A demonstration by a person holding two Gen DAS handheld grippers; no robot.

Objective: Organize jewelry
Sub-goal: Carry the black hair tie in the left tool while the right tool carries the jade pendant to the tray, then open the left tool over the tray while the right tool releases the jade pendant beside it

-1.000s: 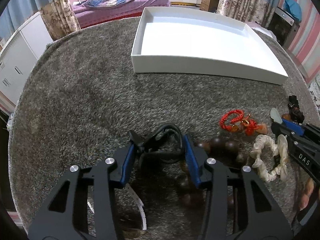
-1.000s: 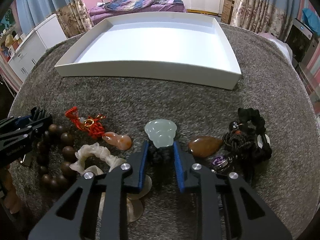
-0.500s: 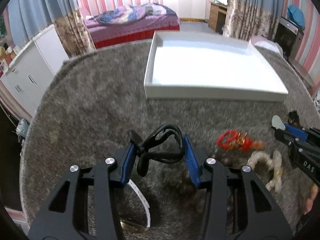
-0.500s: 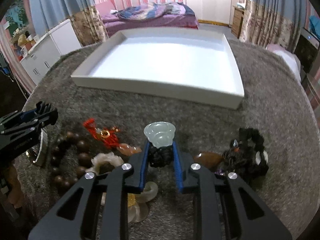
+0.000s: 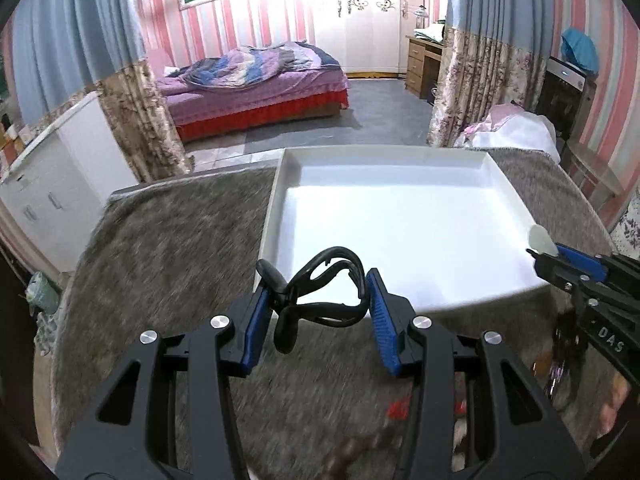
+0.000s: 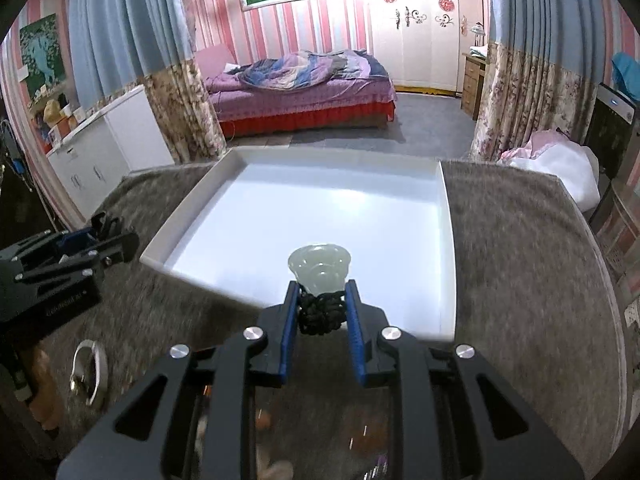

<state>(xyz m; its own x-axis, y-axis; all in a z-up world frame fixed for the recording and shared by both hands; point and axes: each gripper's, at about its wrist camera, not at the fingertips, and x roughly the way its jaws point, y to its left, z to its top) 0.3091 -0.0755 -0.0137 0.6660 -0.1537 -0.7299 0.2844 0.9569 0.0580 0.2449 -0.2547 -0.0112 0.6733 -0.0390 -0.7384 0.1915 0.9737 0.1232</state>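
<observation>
Left claw (image 5: 320, 300) pinched a black cord loop (image 5: 324, 292) before the white tray (image 5: 400, 224). Right claw (image 6: 320, 304) pinched a jade pendant (image 6: 319, 266) by its knot. Below both claws, the remaining jewelry was blurred, mostly hidden.

A grey shaggy cloth (image 6: 520, 264) covers the tabletop. Far beyond it stands a bed with purple bedding and a red skirt (image 6: 304, 92), a white low cabinet (image 6: 104, 148) at left, blue-and-floral curtains (image 5: 72, 40) either side.
</observation>
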